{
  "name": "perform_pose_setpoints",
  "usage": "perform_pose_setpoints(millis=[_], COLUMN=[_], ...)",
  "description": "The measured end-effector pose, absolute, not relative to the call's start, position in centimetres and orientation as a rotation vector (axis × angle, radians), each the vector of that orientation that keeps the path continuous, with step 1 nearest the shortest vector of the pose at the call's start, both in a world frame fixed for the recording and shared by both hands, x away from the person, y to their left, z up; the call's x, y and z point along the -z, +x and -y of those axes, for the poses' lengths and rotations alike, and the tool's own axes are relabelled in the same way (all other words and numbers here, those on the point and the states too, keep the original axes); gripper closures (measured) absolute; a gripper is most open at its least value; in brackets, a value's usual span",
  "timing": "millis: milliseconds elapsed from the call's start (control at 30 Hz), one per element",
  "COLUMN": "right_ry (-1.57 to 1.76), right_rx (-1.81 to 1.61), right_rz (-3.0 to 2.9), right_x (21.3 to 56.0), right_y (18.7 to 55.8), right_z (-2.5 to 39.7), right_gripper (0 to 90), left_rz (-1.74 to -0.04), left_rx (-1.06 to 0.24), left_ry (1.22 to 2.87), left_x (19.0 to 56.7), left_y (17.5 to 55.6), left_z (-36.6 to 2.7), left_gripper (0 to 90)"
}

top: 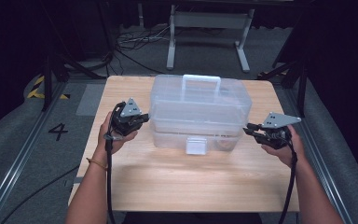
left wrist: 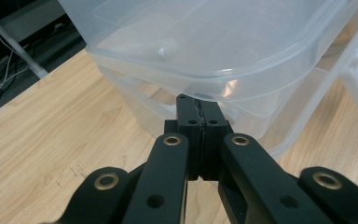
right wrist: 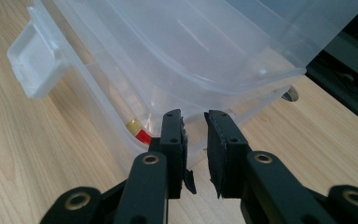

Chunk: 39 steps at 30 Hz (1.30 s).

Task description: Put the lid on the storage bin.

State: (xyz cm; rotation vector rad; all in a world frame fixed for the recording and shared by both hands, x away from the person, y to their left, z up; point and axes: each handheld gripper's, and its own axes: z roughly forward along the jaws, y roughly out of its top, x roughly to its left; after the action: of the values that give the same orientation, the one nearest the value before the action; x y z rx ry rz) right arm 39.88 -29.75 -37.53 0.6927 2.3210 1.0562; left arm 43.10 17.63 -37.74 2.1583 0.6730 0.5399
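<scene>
Clear plastic storage box [top: 199,114] w/ a white handle [top: 201,82] on its lid sits mid-table on the wooden table [top: 177,182], slightly toward the far edge; its white front latch [top: 196,145] faces the person. Left gripper [top: 142,119] is at the box's left end, tips just beside the wall under the lid rim; in the left gripper view [left wrist: 200,105] its jaws are pressed together w/ nothing between them, tips right below the lid's curved lip, can't tell if touching. Right gripper [top: 248,129] is at the box's right end, near the wall but apart from it; in the right gripper view [right wrist: 195,122] its jaws stand a narrow gap apart, empty, pointed at the box's lower corner. Through the clear wall there, a small red-and-gold item [right wrist: 139,132] lies inside at the bottom. Both hands hold the grippers low, forearms coming in from the near edge.
</scene>
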Motion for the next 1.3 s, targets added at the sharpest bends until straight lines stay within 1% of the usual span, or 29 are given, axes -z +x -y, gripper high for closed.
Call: perform_pose_setpoints(millis=[867,1300], right_ry=[0.697,0.686], right_rx=[-0.986,-0.949], right_rz=[-2.371,-2.404], right_x=[38.5,39.0], right_y=[40.4,40.5], right_z=[29.9,29.9], right_gripper=[76.4,76.4], left_rz=[-0.699,-0.707], left_rx=[-0.53,-0.547], left_ry=[2.211,2.241], left_x=[39.3,39.8], left_y=[43.1,43.0], left_z=[-17.4,-17.4], left_gripper=[90.0,90.0])
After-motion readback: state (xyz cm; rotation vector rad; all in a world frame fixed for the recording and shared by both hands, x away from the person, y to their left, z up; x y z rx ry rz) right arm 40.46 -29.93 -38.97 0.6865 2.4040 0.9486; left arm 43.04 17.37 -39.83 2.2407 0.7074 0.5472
